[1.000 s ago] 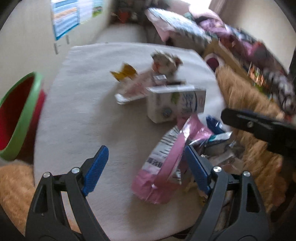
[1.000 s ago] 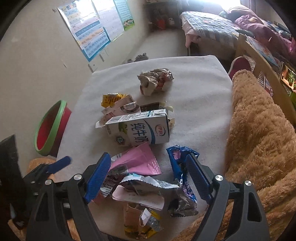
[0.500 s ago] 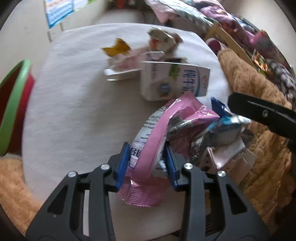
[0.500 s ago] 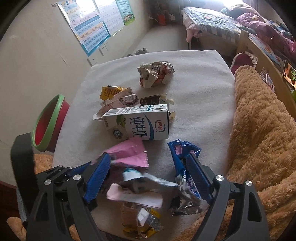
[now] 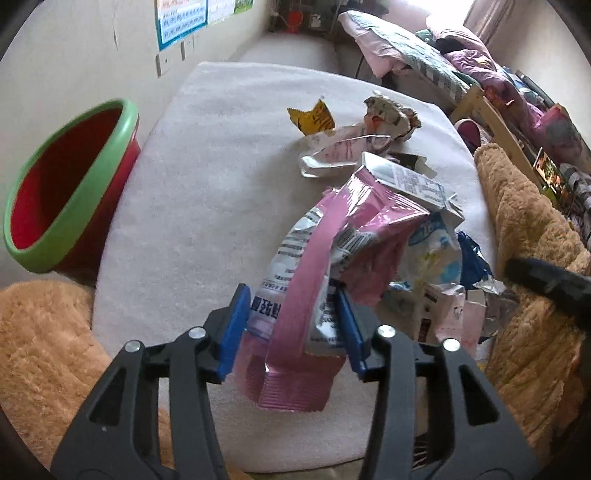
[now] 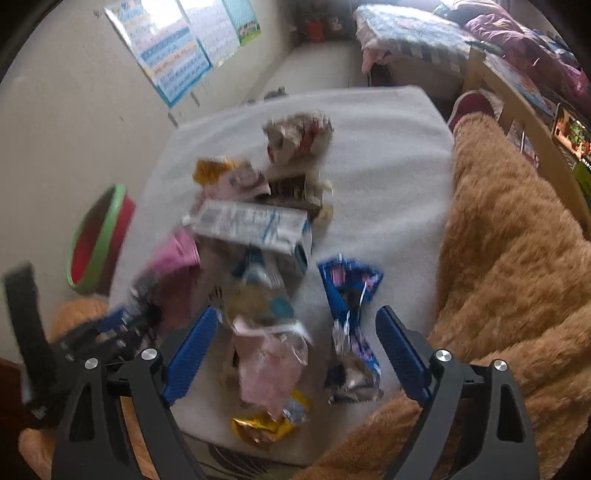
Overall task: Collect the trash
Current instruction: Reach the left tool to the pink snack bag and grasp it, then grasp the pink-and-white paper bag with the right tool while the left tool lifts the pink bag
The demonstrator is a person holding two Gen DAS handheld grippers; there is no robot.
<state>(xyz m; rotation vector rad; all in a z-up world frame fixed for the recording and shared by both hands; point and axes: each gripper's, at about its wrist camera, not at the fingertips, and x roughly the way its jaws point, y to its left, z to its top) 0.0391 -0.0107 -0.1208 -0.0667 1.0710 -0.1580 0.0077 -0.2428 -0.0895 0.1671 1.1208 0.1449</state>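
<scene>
Soft daylight from a window (image 5: pixel 448 9) at the far end of the room washes out that corner of my left view, which is otherwise sharp. My right view is smeared by motion blur, the trash pile (image 6: pixel 266 280) worst. Both fisheye frames bend and darken at the edges; shadows are faint.

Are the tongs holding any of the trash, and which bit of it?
The left tongs pinch the pink wrapper near its lower end. The right tongs are open over the pile, holding nothing.
</scene>
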